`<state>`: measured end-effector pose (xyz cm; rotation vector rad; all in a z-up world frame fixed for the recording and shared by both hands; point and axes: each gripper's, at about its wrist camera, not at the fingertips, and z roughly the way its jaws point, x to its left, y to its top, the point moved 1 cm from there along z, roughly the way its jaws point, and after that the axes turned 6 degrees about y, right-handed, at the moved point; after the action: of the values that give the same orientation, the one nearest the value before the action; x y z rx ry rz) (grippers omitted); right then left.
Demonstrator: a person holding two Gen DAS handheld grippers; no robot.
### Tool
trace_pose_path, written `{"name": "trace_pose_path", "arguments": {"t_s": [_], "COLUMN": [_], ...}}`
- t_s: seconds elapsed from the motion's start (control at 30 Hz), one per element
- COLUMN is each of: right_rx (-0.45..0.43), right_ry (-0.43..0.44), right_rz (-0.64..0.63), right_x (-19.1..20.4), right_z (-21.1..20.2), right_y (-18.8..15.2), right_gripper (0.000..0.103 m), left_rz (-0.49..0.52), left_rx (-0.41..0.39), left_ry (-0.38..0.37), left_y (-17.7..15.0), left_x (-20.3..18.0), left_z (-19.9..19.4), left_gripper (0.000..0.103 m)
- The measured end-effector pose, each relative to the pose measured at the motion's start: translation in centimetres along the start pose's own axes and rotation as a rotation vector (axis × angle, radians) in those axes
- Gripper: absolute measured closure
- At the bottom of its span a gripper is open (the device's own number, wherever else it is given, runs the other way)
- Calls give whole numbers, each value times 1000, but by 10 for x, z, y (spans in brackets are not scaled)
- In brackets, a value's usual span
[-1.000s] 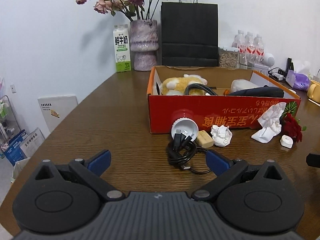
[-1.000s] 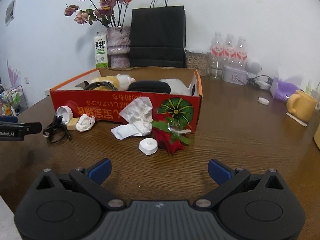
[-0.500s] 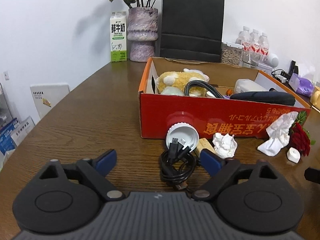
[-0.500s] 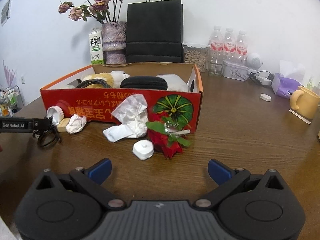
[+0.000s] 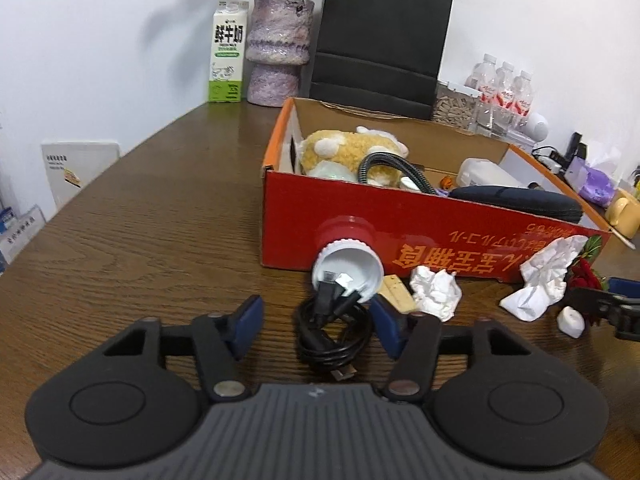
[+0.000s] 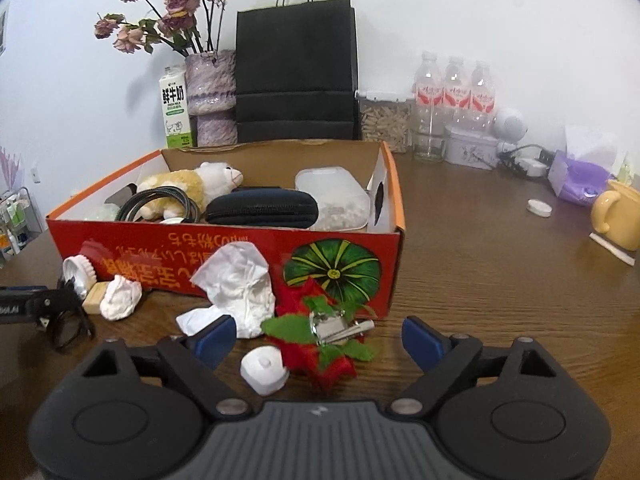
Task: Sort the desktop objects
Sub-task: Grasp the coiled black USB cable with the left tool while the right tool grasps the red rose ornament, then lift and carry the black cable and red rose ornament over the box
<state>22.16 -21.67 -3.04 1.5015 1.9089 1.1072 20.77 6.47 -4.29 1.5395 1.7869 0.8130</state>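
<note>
A red cardboard box (image 5: 400, 224) (image 6: 240, 248) holds a plush toy, a black case and a plastic container. In front of it lie a coiled black cable (image 5: 332, 332), a white-capped red jar (image 5: 347, 264), a tan eraser (image 5: 396, 296), crumpled tissues (image 5: 436, 292) (image 6: 240, 288), a red fabric flower with a metal clip (image 6: 320, 340) and a small white cap (image 6: 265, 372). My left gripper (image 5: 316, 324) is open with the cable between its fingers. My right gripper (image 6: 316, 340) is open around the flower and cap.
At the back stand a milk carton (image 5: 228, 64), a vase of dried roses (image 5: 276, 52), a black paper bag (image 5: 380, 40) and water bottles (image 6: 452, 96). A yellow mug (image 6: 616, 216) and purple tissue pack (image 6: 580, 176) sit at the right.
Both grippers have moved forward and down toward the table. The left one now straddles the cable; the right one now straddles the flower and cap. Both stay open.
</note>
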Motion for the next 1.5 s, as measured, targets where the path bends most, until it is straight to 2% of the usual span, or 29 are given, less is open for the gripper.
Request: {"name": "trace_pose_path", "arguments": {"t_s": [0.03, 0.1, 0.17, 0.57, 1.0, 1.3, 1.5], "right_rx": [8, 23, 35, -12, -93, -189, -222], "right_ry": [4, 22, 35, 37, 35, 39, 63], "right_rz": [10, 36, 58, 65, 37, -36, -54], "right_x": [-1, -3, -6, -7, -1, 12, 21], "right_z": [3, 8, 10, -5, -40, -58, -47], "right_y": [0, 0, -2, -6, 5, 44, 78], "right_gripper": [27, 49, 57, 61, 61, 61, 61], "left_rz": [-2, -3, -4, -26, -27, -8, 13], "left_rx": [2, 4, 4, -15, -106, -217, -269], "left_ry": [-10, -25, -31, -34, -34, -56, -81], "left_y": [0, 0, -1, 0, 12, 45, 72], "left_x": [0, -1, -1, 2, 5, -13, -39], "left_z": [0, -1, -1, -11, -48, -70, -63], "left_gripper": [53, 60, 63, 65, 66, 66, 66]}}
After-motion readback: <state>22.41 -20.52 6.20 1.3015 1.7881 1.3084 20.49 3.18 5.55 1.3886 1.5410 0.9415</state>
